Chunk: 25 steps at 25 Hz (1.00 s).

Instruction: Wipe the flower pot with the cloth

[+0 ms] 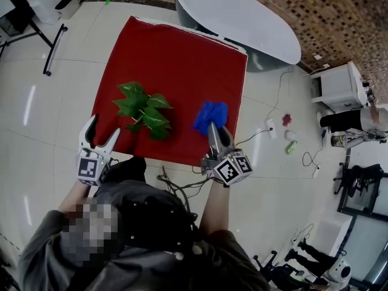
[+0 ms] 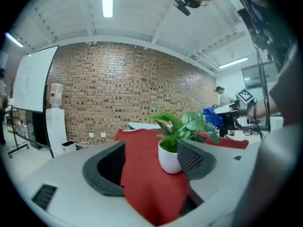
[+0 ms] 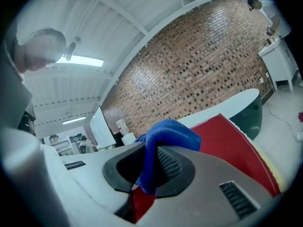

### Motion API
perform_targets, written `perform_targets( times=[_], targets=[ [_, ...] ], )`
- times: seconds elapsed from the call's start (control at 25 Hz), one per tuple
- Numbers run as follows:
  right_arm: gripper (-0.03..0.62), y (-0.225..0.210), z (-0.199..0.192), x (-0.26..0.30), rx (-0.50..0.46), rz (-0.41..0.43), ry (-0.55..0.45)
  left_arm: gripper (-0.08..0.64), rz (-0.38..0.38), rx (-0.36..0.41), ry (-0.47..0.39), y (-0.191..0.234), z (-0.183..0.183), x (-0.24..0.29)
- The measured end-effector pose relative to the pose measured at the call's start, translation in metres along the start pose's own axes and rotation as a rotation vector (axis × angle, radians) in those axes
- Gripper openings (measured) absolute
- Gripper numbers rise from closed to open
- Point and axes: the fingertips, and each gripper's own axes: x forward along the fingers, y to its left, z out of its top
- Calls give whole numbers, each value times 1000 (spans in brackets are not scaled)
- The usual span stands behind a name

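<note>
A green leafy plant (image 1: pixel 144 109) stands near the front of the red-covered table (image 1: pixel 176 59); its leaves hide the pot from above. In the left gripper view the white flower pot (image 2: pixel 168 159) stands ahead, a little apart from the right jaw's pad. My left gripper (image 1: pixel 101 136) hangs open at the table's front left corner, nothing between its jaws (image 2: pixel 150 167). My right gripper (image 1: pixel 216 133) is shut on a blue cloth (image 1: pixel 211 115), held above the table to the right of the plant. The cloth (image 3: pixel 166 135) bunches out over the jaws of that gripper (image 3: pixel 152 167).
A white oval table (image 1: pixel 242 17) stands beyond the red one. At the right are a white cabinet (image 1: pixel 339 85), cables and small items (image 1: pixel 289 136) on the tiled floor. A black stand (image 1: pixel 50 41) is at the far left. The person's body is just below the table's front edge.
</note>
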Motion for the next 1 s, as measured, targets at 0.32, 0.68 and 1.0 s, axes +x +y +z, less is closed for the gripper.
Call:
perform_targets(
  times=[0.32,0.68,1.0],
  targets=[
    [63,72,31,-164,-28,82,-178,160,84,86,-171,-74,50,-108],
    [62,152,37,-337,-74,141,-239,103,-17,-31,-256,-195,109,-248],
    [61,203,46,-427,-126,210,-246,8,-84,-16,-268,-279,159,-348]
  ],
)
